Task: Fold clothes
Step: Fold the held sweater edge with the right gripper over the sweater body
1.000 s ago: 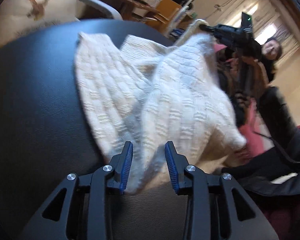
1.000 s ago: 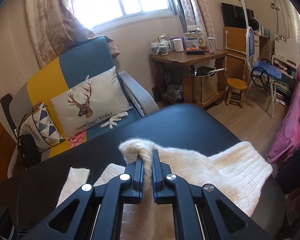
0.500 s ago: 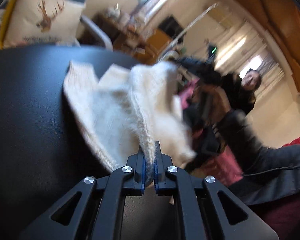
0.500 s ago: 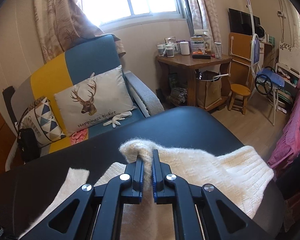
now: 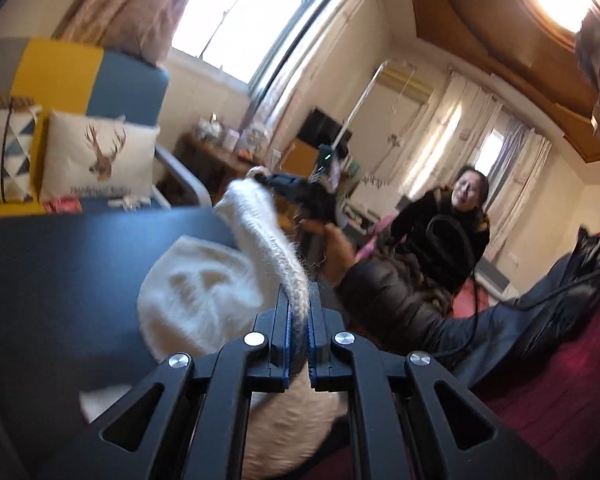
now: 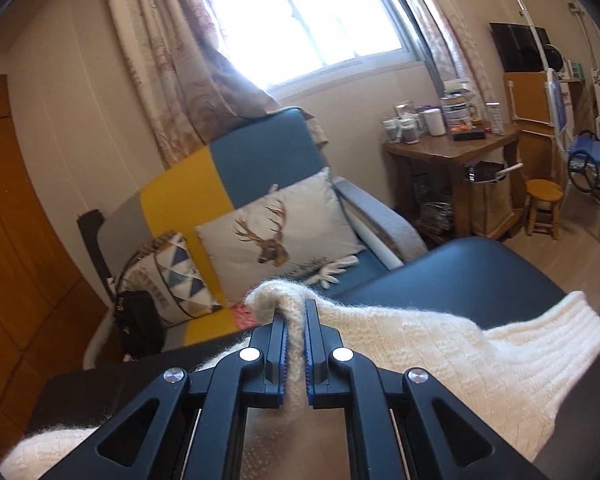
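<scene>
Since a second ago, the left gripper has closed on the edge of the cream knitted sweater and risen, so its view now takes in the room rather than the dark table. In the left wrist view, a taut ridge of knit runs from those clamped jaws across to the right gripper, held in the person's hand; the rest sags blurred toward the table.

In the right wrist view, the right gripper is pinched shut on a bunched fold of the sweater, whose ribbed end trails right over the table. Judging by this, the garment is only lifted by two points: no fold is laid yet, and all of the folding remains.
</scene>
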